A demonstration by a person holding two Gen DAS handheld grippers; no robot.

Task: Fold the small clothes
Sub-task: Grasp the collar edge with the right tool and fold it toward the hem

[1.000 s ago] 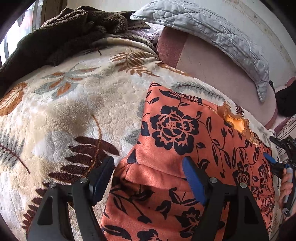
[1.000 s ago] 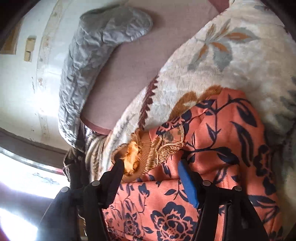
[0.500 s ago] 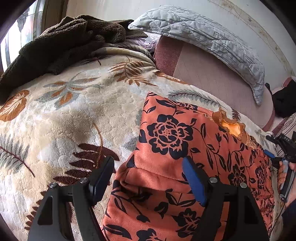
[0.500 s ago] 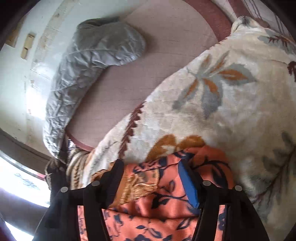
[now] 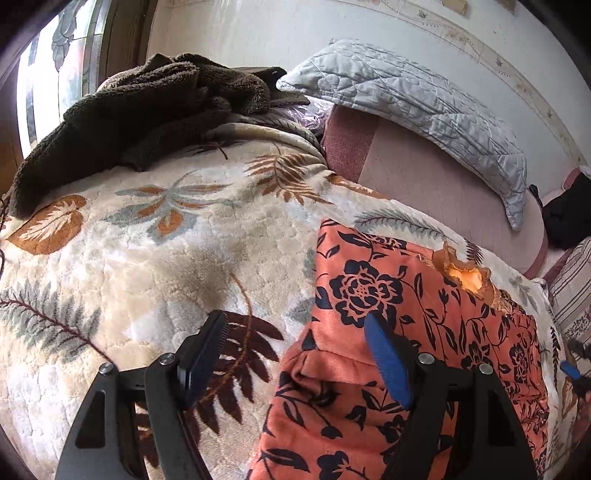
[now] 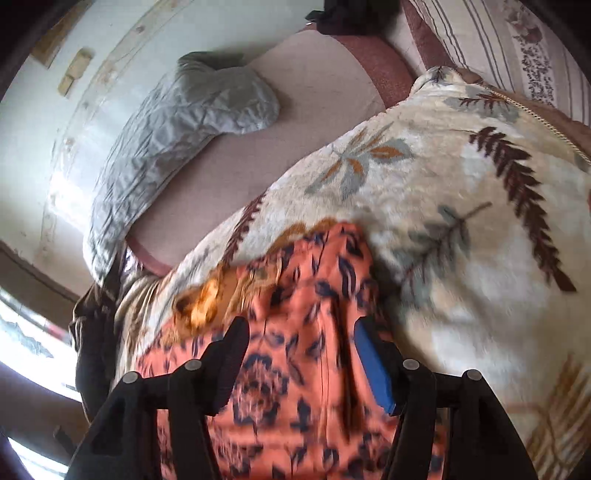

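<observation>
Orange garment [image 5: 417, 314] with dark floral print, apparently folded, gold-trimmed neckline, lying on leaf-patterned blanket [image 5: 147, 258]

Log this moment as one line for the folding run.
item: orange floral-print fabric garment flat on cream leaf-print plush blanket | left gripper: open | right gripper: jaws closing, above garment

a bed fills the view, covered by a cream blanket [image 5: 155, 258] with leaf prints. a brown fleece throw [image 5: 147, 110] lies heaped near the window [image 5: 48, 74], where daylight comes in. a grey quilted pillow [image 5: 417, 99] leans on the pale wall [image 5: 258, 29], above what may be a pink mattress [image 5: 436, 184].
</observation>
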